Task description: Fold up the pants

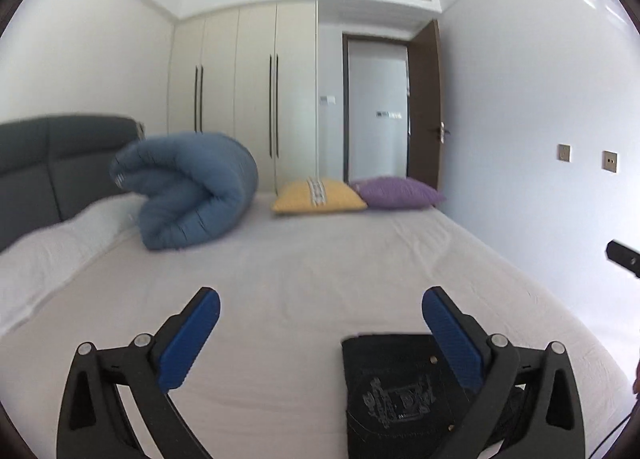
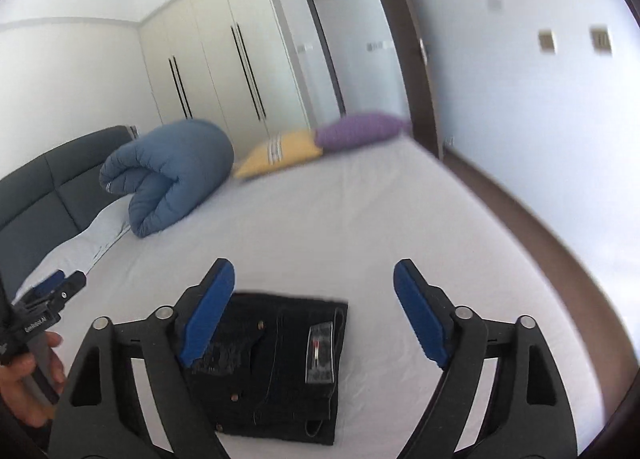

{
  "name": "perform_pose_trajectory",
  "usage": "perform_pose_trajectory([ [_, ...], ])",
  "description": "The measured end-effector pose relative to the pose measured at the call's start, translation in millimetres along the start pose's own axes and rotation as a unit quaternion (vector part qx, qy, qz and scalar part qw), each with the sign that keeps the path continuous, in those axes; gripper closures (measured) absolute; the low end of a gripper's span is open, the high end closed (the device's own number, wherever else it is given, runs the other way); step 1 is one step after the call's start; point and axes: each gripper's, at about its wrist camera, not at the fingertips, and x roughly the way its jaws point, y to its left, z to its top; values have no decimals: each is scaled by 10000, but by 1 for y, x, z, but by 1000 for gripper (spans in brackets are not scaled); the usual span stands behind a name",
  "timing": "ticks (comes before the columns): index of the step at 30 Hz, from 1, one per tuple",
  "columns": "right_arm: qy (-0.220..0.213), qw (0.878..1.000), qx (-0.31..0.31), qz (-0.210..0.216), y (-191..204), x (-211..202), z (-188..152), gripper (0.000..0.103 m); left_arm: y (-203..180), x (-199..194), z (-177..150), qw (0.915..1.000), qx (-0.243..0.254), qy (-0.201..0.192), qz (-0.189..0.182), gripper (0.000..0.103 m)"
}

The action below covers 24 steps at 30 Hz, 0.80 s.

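Note:
The black pants (image 2: 280, 363) lie folded into a compact rectangle on the white bed sheet (image 2: 320, 219), a pocket label facing up. They also show in the left wrist view (image 1: 396, 391), at the lower right, partly behind the right finger. My right gripper (image 2: 314, 299) is open and empty, raised above the pants. My left gripper (image 1: 320, 315) is open and empty, to the left of the pants. The left gripper also shows in the right wrist view (image 2: 56, 291) at the left edge, held in a hand.
A rolled blue duvet (image 1: 192, 191) lies near the grey headboard (image 1: 52, 163). A yellow pillow (image 1: 316, 195) and a purple pillow (image 1: 396, 191) sit at the far side. A white pillow (image 1: 52, 251) lies at left. Wardrobes and an open door stand behind.

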Motion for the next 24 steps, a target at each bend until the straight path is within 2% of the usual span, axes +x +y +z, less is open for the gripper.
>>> perform_pose_trajectory([
  [2, -793, 9961, -354, -125, 22, -41, 21, 1, -1, -43, 21, 9982, 343, -465, 151, 0],
  [3, -1038, 9932, -489, -174, 35, -56, 30, 0, 19, -60, 32, 9965, 449, -684, 150, 0],
  [4, -1192, 9907, -616, -226, 44, -73, 41, 0, 20, -77, 41, 9941, 553, -923, 109, 0],
  [6, -1086, 9920, -636, -84, 54, -90, 56, 0, 20, -104, 55, 9913, 613, -1161, 17, 0],
  [8, -962, 9942, -477, 3, 59, -109, 73, 0, 20, -125, 68, 9918, 624, -1113, -50, 0],
  [10, -1111, 9930, -383, 134, 59, -132, 84, 0, 16, -137, 79, 9919, 733, -1018, -196, 0],
  [13, -1250, 9914, -387, -20, 69, -156, 96, 0, 7, -161, 89, 9883, 913, -1187, -289, 0],
  [14, -1238, 9915, -404, -43, 68, -166, 99, 0, 6, -167, 94, 9884, 907, -1150, -401, 0],
  [16, -1098, 9930, -386, 193, 80, -177, 103, 0, 3, -173, 97, 9901, 813, -957, -625, 0],
  [20, -879, 9952, -142, 403, 88, -187, 97, 0, 9, -169, 85, 9954, 535, -502, -615, 0],
  [22, -554, 9965, -23, 626, 91, -195, 86, 0, 7, -157, 69, 9969, 461, -138, -626, 0],
  [24, -101, 9955, 113, 931, 92, -193, 71, 0, 8, -146, 56, 9981, 378, 159, -460, 0],
])
